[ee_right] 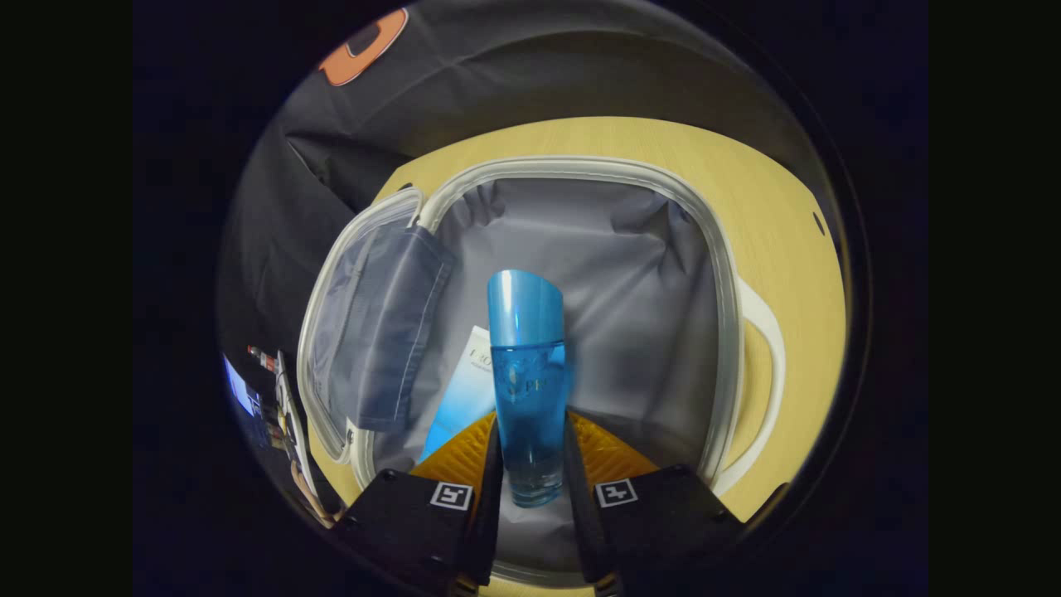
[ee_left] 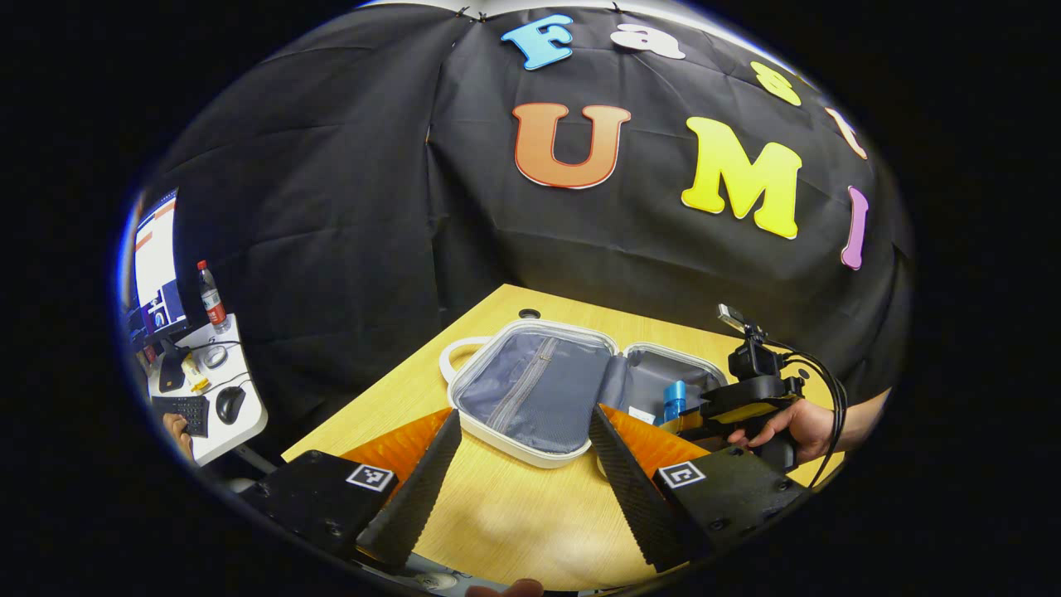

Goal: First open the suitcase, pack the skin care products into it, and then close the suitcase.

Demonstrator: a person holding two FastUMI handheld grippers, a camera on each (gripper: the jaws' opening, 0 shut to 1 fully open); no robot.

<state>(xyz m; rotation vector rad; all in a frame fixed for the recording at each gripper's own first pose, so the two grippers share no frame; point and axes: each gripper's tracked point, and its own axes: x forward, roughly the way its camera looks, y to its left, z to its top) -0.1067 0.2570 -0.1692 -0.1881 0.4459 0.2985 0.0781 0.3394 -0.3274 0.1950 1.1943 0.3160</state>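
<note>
The blue bottle (ee_right: pixel 527 390) hangs over the open suitcase's (ee_right: pixel 646 178) grey lining, pinched by the right tongs (ee_right: pixel 530 481); a pale box (ee_right: pixel 464 390), possibly lying flat, sits beside it. The left tongs (ee_left: pixel 522 464) are spread above the counter (ee_left: pixel 497 514).

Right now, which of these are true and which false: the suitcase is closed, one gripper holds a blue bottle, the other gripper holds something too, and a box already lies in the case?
1. The suitcase is closed. False: it lies open on the table.
2. The right gripper holds a blue bottle. True.
3. The left gripper holds something too. False: its jaws stand open and empty.
4. A box already lies in the case. True.
</note>
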